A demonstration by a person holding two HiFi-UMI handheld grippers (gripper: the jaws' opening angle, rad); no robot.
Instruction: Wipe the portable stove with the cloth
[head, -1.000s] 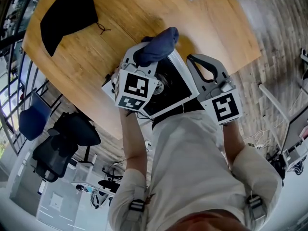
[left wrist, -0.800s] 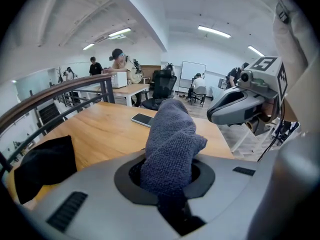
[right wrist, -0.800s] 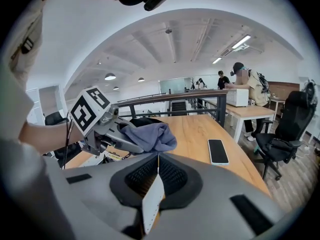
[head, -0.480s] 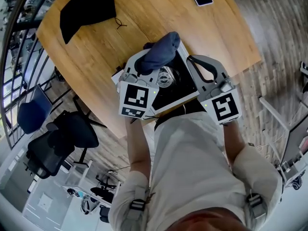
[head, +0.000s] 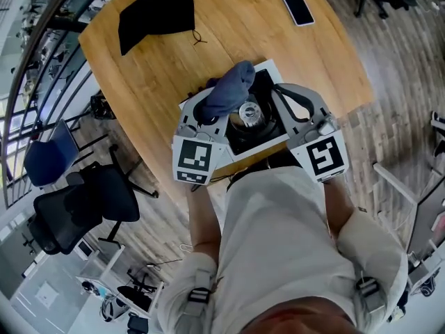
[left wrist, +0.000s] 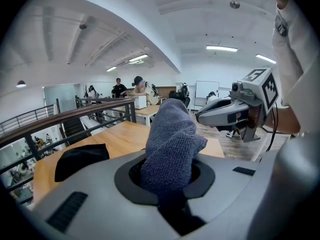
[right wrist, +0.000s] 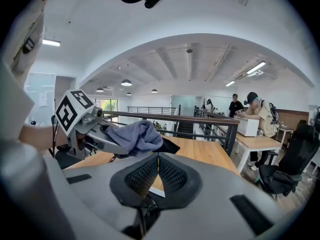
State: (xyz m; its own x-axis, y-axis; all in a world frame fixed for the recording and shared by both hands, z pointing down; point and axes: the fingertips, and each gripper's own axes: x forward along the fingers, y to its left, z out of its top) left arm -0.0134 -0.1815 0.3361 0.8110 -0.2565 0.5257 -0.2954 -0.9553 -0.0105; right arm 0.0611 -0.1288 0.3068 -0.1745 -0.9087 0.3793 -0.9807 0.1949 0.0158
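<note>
The portable stove (head: 268, 136), white with a black top and a round metal burner (head: 249, 111), stands at the near edge of the wooden table (head: 160, 68). My left gripper (head: 212, 103) is shut on a blue-grey cloth (head: 229, 89), which hangs bunched over the stove's left side. In the left gripper view the cloth (left wrist: 172, 144) stands up from between the jaws. My right gripper (head: 279, 90) is over the stove's right side, shut with nothing in it; its ribbed pads (right wrist: 157, 176) meet. From the right gripper view, the left gripper (right wrist: 92, 134) and cloth (right wrist: 137, 136) show at the left.
A black fabric pouch (head: 156, 12) lies at the table's far left and a phone (head: 297, 5) at its far right. Office chairs (head: 83, 204) stand on the floor to the left. People sit at desks (right wrist: 255, 119) beyond a railing.
The whole scene has slid down and right in the head view. The left gripper keeps hold of the cloth, and the burner now shows beside it. The right gripper stays shut.
</note>
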